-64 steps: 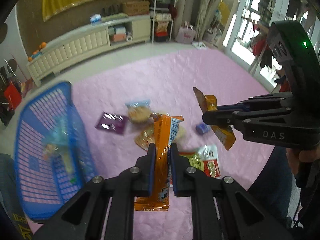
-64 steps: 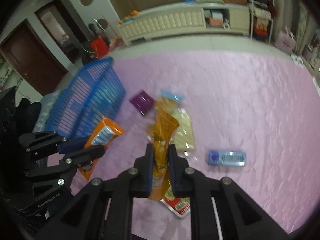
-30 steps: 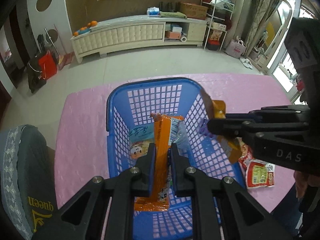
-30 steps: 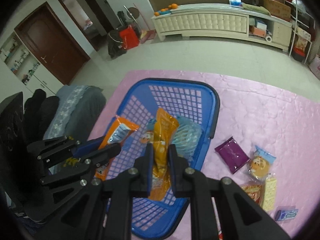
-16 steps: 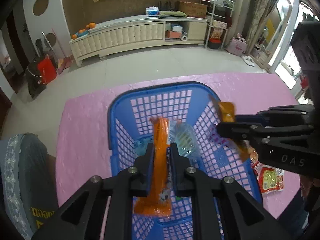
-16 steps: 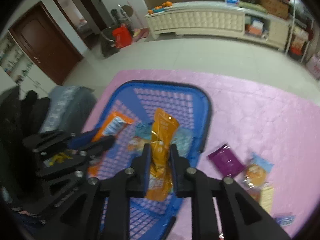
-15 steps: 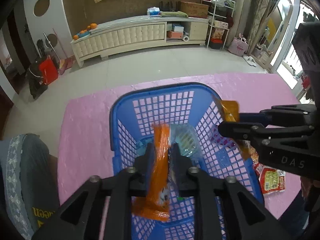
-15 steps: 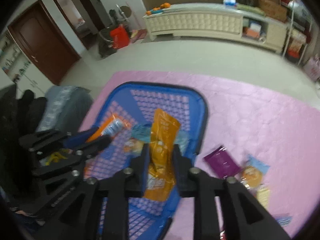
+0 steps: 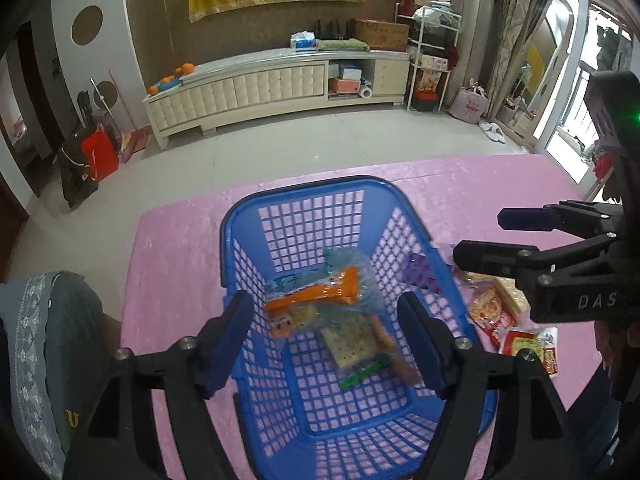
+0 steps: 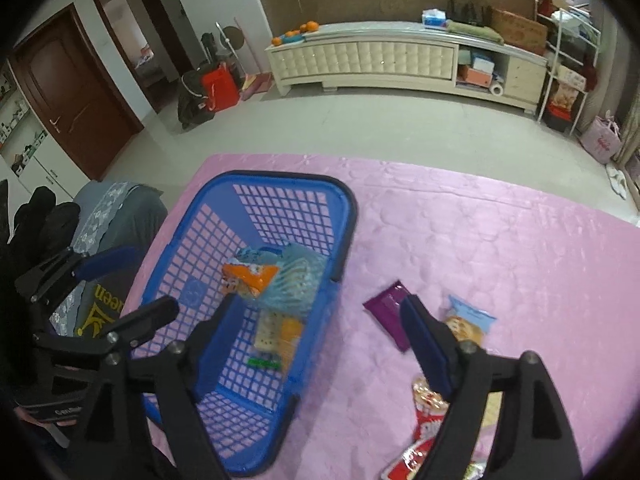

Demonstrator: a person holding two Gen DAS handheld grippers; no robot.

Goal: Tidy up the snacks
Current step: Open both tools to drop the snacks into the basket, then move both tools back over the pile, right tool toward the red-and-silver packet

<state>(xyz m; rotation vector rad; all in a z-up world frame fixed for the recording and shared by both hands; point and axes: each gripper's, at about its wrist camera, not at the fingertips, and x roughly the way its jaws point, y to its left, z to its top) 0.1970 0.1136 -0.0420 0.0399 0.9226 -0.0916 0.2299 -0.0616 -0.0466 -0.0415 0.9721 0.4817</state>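
Note:
A blue plastic basket [image 9: 304,188] stands on the pink table cloth [image 9: 176,248]; it also shows in the right wrist view [image 10: 280,178]. Inside lie an orange snack pack [image 9: 316,294], a cracker pack [image 9: 352,340] and a bluish bag [image 10: 298,280]. My left gripper [image 9: 326,336] is open and empty above the basket. My right gripper [image 10: 316,336] is open and empty over the basket's right rim; it shows in the left wrist view [image 9: 488,240]. Loose snacks remain on the cloth: a purple pack [image 10: 386,316], a cookie pack [image 10: 466,324] and red packets [image 9: 528,346].
A grey cushioned chair [image 9: 44,344] stands left of the table. A long white cabinet [image 9: 276,84] runs along the far wall across an open tiled floor. A dark door [image 10: 68,92] is at the left.
Both grippers opened and let their orange packs drop into the basket. The packs now lie on the basket's contents.

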